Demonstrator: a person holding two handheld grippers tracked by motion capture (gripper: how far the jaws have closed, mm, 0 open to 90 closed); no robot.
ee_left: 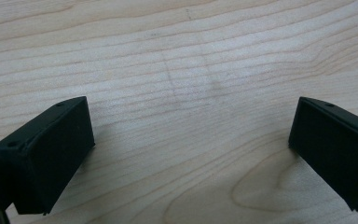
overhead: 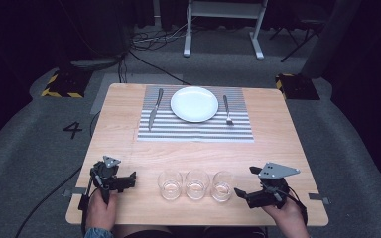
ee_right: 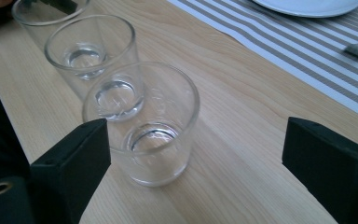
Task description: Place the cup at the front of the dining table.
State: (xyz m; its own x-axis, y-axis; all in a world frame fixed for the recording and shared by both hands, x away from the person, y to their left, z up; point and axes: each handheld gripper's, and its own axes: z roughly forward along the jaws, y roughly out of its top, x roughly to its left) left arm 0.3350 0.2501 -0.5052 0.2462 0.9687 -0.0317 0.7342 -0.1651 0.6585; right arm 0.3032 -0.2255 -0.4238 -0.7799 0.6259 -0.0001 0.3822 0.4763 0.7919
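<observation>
Three clear empty glasses stand in a row near the table's front edge: left glass (overhead: 170,184), middle glass (overhead: 197,183), right glass (overhead: 222,185). My right gripper (overhead: 245,181) sits just right of the row and points at it, jaws open. In the right gripper view the nearest glass (ee_right: 142,123) stands partly between the jaws of the right gripper (ee_right: 196,158), close against the left one and far from the right one. Behind it are the middle glass (ee_right: 91,51) and the far glass (ee_right: 46,14). My left gripper (overhead: 129,179) rests at the front left, open over bare wood (ee_left: 191,70).
A striped placemat (overhead: 193,130) lies at the table's far middle with a white plate (overhead: 194,104), a knife (overhead: 154,110) on its left and a fork (overhead: 226,110) on its right. Bare wood lies between the mat and the glasses.
</observation>
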